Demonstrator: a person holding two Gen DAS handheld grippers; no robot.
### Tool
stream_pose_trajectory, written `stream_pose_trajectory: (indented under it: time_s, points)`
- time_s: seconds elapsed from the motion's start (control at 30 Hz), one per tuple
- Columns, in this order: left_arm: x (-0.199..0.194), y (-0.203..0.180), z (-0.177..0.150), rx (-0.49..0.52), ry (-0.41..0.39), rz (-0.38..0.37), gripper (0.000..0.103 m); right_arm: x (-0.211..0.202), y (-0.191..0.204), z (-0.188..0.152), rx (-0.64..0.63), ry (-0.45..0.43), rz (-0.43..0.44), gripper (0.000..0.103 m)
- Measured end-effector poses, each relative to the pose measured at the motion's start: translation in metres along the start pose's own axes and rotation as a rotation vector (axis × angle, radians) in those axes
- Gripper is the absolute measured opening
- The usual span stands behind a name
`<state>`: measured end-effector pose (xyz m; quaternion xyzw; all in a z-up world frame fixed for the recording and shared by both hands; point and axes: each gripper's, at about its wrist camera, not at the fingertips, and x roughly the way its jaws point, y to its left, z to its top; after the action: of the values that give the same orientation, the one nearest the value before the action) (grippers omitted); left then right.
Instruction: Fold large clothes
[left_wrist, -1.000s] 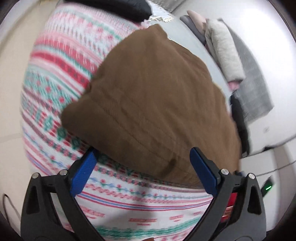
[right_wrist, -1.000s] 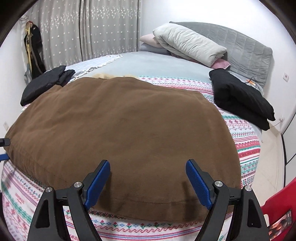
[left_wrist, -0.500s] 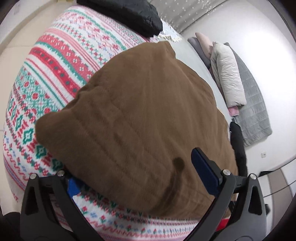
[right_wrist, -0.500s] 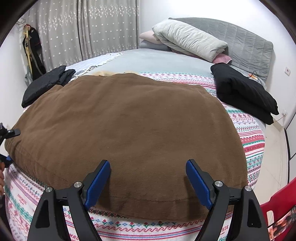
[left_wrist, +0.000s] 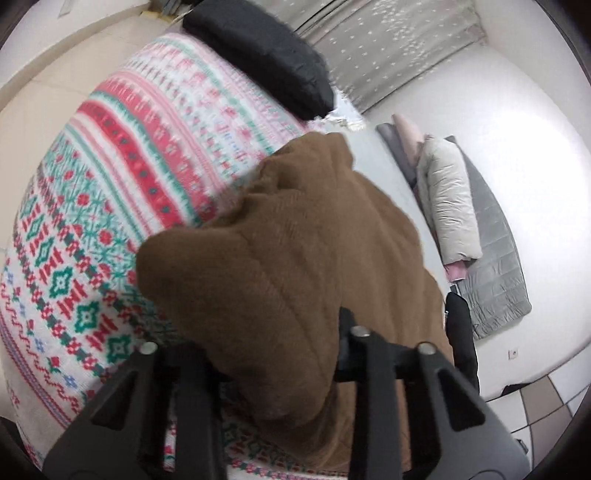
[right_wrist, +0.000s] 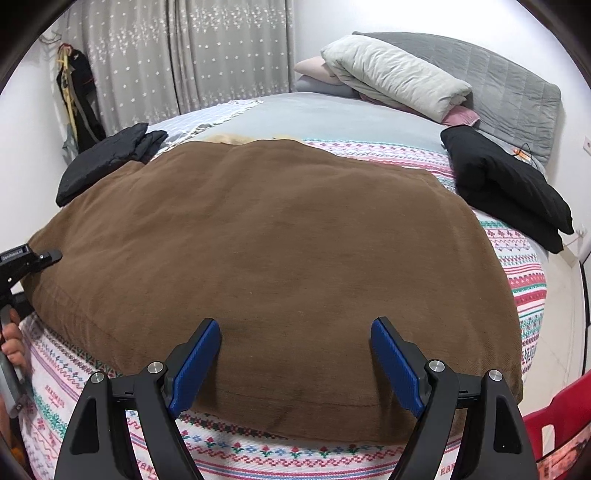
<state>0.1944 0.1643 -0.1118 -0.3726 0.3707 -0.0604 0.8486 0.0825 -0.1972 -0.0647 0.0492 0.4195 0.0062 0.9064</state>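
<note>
A large brown garment (right_wrist: 280, 240) lies spread over the patterned bedspread (right_wrist: 524, 288). My left gripper (left_wrist: 269, 350) is at its left corner, and its jaws are closing with the cloth between them. That corner (left_wrist: 295, 258) bunches up into a hump that hides both pads. In the right wrist view the left gripper (right_wrist: 22, 258) shows at the left edge, with a hand (right_wrist: 11, 343) on it. My right gripper (right_wrist: 295, 328) stands open just above the garment's near edge, nothing between its blue pads (right_wrist: 195, 365).
Folded black clothes lie at the bed's far left (right_wrist: 110, 162) and right (right_wrist: 509, 184). Pillows (right_wrist: 395, 74) and a grey padded headboard (right_wrist: 517, 85) are at the back. A red object (right_wrist: 554, 424) sits at the lower right. Tiled floor (left_wrist: 55, 92) borders the bed.
The left gripper's jaws have come together on the garment's left corner, and the cloth there has bunched up and pulled inward off the bedspread. The right gripper has stayed put.
</note>
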Motion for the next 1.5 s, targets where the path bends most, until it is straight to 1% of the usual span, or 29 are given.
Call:
stream_pose_trajectory:
  time_s: [0.13, 0.3, 0.43, 0.47, 0.53, 0.57, 0.7, 0.77, 0.87, 0.9, 0.97, 1.03, 1.1, 1.13, 1.2, 1.23, 1.27, 1.3, 1.33, 1.37, 1.4, 1.5]
  points:
    - [-0.019, -0.035, -0.001, 0.131, -0.082, -0.027, 0.024, 0.0, -0.002, 0.001, 0.001, 0.005, 0.004, 0.085]
    - [-0.037, -0.091, -0.004, 0.301, -0.149, -0.109, 0.022, 0.0, -0.007, 0.001, 0.011, 0.012, 0.004, 0.085]
    - [-0.042, -0.142, -0.014, 0.432, -0.165, -0.202, 0.022, -0.003, -0.011, 0.002, 0.015, 0.008, 0.013, 0.085]
    - [-0.045, -0.148, -0.017, 0.451, -0.164, -0.22, 0.022, -0.004, -0.014, 0.003, 0.021, 0.005, 0.015, 0.085]
    - [-0.042, -0.176, -0.031, 0.514, -0.147, -0.274, 0.022, -0.004, -0.019, 0.004, 0.037, 0.001, 0.017, 0.085]
    - [-0.041, -0.184, -0.035, 0.535, -0.14, -0.287, 0.022, -0.005, -0.023, 0.004, 0.048, 0.001, 0.016, 0.085]
    - [-0.027, -0.228, -0.066, 0.659, -0.09, -0.359, 0.022, -0.011, -0.041, 0.004, 0.093, -0.008, 0.019, 0.085]
    - [-0.019, -0.247, -0.086, 0.725, -0.049, -0.392, 0.022, -0.015, -0.056, 0.004, 0.126, -0.012, 0.022, 0.085]
    - [-0.011, -0.266, -0.121, 0.832, 0.019, -0.421, 0.022, -0.021, -0.083, 0.003, 0.194, -0.017, 0.031, 0.085]
    - [-0.005, -0.272, -0.139, 0.89, 0.058, -0.431, 0.022, -0.023, -0.091, 0.003, 0.218, -0.018, 0.034, 0.085]
    - [0.006, -0.276, -0.166, 0.969, 0.129, -0.444, 0.023, -0.026, -0.111, -0.001, 0.283, -0.02, 0.046, 0.085]
    - [0.025, -0.271, -0.198, 1.051, 0.256, -0.435, 0.025, -0.028, -0.134, -0.007, 0.36, -0.021, 0.074, 0.085]
    - [0.048, -0.258, -0.218, 1.076, 0.362, -0.42, 0.029, -0.031, -0.153, -0.013, 0.422, -0.021, 0.103, 0.085]
    - [0.058, -0.248, -0.226, 1.096, 0.392, -0.415, 0.029, -0.031, -0.163, -0.016, 0.456, -0.016, 0.117, 0.085]
    - [0.056, -0.243, -0.23, 1.126, 0.378, -0.433, 0.031, -0.031, -0.175, -0.019, 0.502, -0.008, 0.14, 0.085]
    - [0.051, -0.245, -0.229, 1.133, 0.374, -0.441, 0.034, -0.032, -0.179, -0.019, 0.517, -0.005, 0.158, 0.085]
    - [0.047, -0.248, -0.228, 1.131, 0.385, -0.451, 0.046, -0.032, -0.181, -0.017, 0.523, -0.004, 0.175, 0.085]
    - [0.041, -0.251, -0.224, 1.119, 0.414, -0.48, 0.058, -0.032, -0.182, -0.014, 0.524, -0.003, 0.2, 0.085]
    - [0.035, -0.252, -0.22, 1.109, 0.439, -0.509, 0.064, -0.031, -0.182, -0.01, 0.522, -0.002, 0.216, 0.085]
    - [0.028, -0.253, -0.218, 1.104, 0.467, -0.538, 0.071, -0.031, -0.181, -0.004, 0.518, -0.001, 0.243, 0.085]
    - [0.019, -0.253, -0.214, 1.113, 0.479, -0.551, 0.074, -0.03, -0.181, 0.001, 0.513, 0.001, 0.263, 0.085]
    - [-0.007, -0.25, -0.209, 1.161, 0.49, -0.559, 0.076, -0.025, -0.177, 0.018, 0.495, 0.017, 0.321, 0.085]
